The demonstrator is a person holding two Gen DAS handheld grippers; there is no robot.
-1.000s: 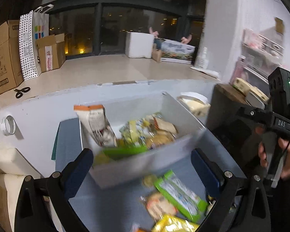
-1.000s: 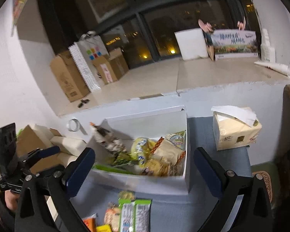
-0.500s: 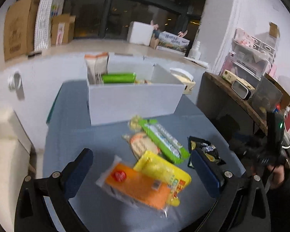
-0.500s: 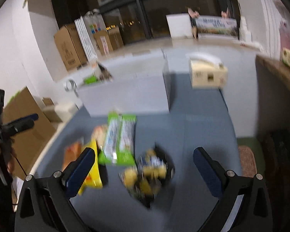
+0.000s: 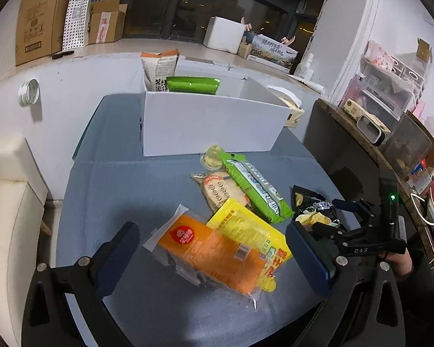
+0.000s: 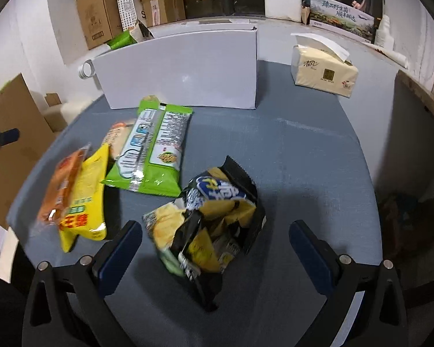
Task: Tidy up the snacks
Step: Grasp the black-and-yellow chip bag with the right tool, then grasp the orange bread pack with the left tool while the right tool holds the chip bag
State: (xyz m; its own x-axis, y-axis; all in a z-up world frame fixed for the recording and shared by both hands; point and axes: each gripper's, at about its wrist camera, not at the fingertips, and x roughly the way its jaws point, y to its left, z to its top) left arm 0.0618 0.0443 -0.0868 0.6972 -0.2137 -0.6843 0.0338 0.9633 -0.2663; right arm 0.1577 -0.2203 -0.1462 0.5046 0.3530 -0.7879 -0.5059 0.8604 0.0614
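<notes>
A white box [image 5: 211, 121] with snacks in it stands at the far side of the blue-grey table [image 5: 124, 190]; it also shows in the right wrist view [image 6: 182, 69]. In front of it lie an orange packet [image 5: 208, 254], a yellow packet [image 5: 246, 231], a green packet [image 5: 254, 185], a round-cracker packet [image 5: 220, 188] and a black-and-yellow chip bag [image 6: 214, 222]. My left gripper [image 5: 214, 257] is open, its fingers on either side of the orange packet. My right gripper [image 6: 217, 251] is open around the chip bag's near end.
A tissue pack [image 6: 324, 69] sits at the table's far right. A roll of tape [image 5: 29, 91] hangs on the left wall. Cardboard boxes [image 5: 37, 17] stand on the ledge behind. A wooden shelf [image 5: 370, 144] with small items borders the right side.
Both grippers pulled back from above the white box and dropped low over the loose snacks at the near side of the table. Both stayed open.
</notes>
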